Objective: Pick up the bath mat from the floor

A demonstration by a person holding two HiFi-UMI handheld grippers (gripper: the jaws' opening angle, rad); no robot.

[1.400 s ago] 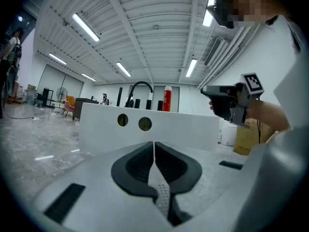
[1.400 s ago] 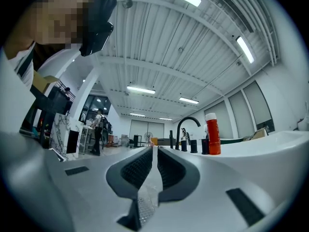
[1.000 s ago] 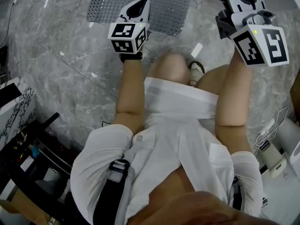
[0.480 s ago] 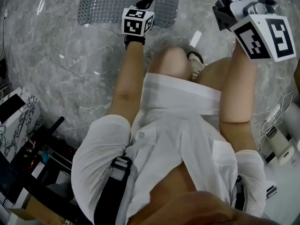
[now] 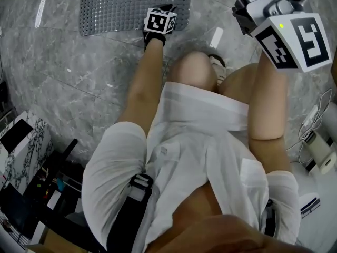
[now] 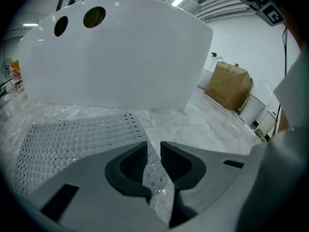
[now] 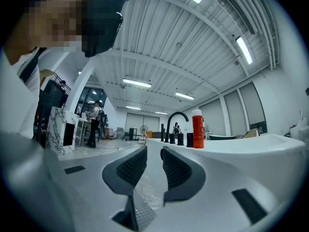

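We reckon the mat (image 5: pixel 131 4) limp and rubbery; our left tool (image 6: pixel 153 149), just opening narrowly, still empty, should pinch its near edge.

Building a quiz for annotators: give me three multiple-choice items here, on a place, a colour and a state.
1. Where does the red cylindrical bottle stand? A on a cardboard box; B on the white bathtub's rim; C on a shelf.
2. What colour is the perforated bath mat? A grey; B blue; C red.
3. How does the bath mat lie? A rolled up; B draped over the bathtub; C flat on the marble floor.
B: it stands on the rim. A: it shows grey throughout. C: it lies spread on the floor.
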